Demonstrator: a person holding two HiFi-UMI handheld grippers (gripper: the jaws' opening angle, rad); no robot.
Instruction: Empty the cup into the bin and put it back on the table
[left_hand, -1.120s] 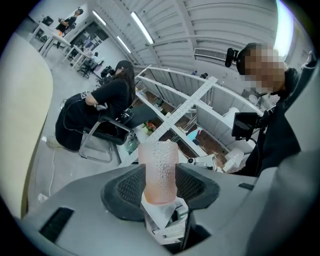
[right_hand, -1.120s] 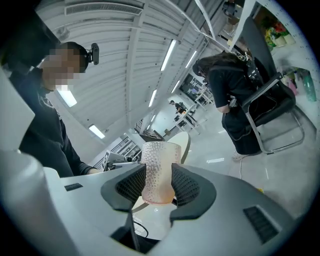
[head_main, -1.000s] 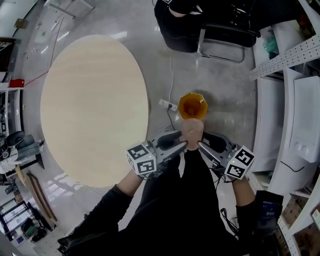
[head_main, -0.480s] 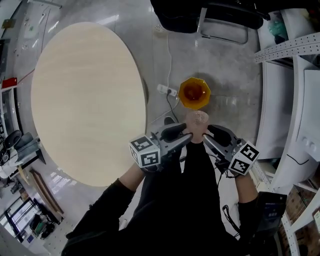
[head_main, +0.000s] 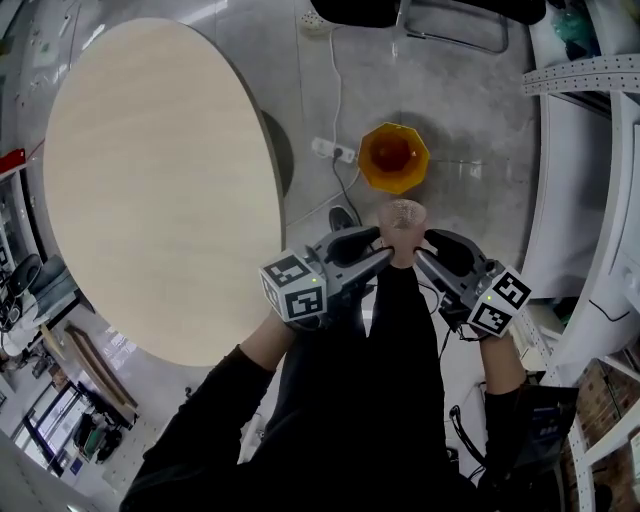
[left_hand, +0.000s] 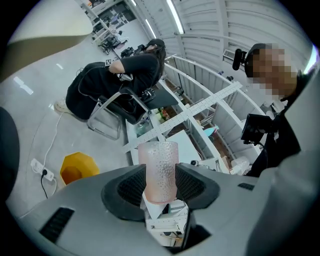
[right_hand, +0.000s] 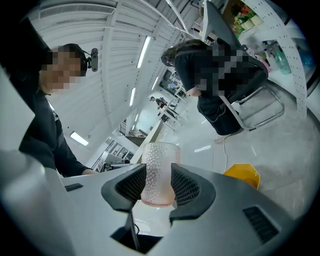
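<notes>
A pink dimpled cup (head_main: 404, 222) stands upright in the air above the floor, just short of the orange bin (head_main: 393, 157). My left gripper (head_main: 384, 252) and right gripper (head_main: 420, 252) are both shut on the cup from opposite sides. In the left gripper view the cup (left_hand: 159, 170) sits between the black pads of that gripper (left_hand: 160, 186), with the bin (left_hand: 77, 167) on the floor at lower left. The right gripper view shows the cup (right_hand: 159, 172) pinched by the other gripper (right_hand: 159, 186), with the bin (right_hand: 242, 175) to the right. The round wooden table (head_main: 150, 180) lies to the left.
A white power strip (head_main: 333, 151) and its cable lie on the floor between the table and the bin. A metal-framed chair (head_main: 455, 30) with a person seated stands beyond the bin. White shelving (head_main: 590, 75) lines the right side.
The head view has tilted, so table and bin sit higher in the picture. Both grippers still hold the cup, which has drifted a little to the right.
</notes>
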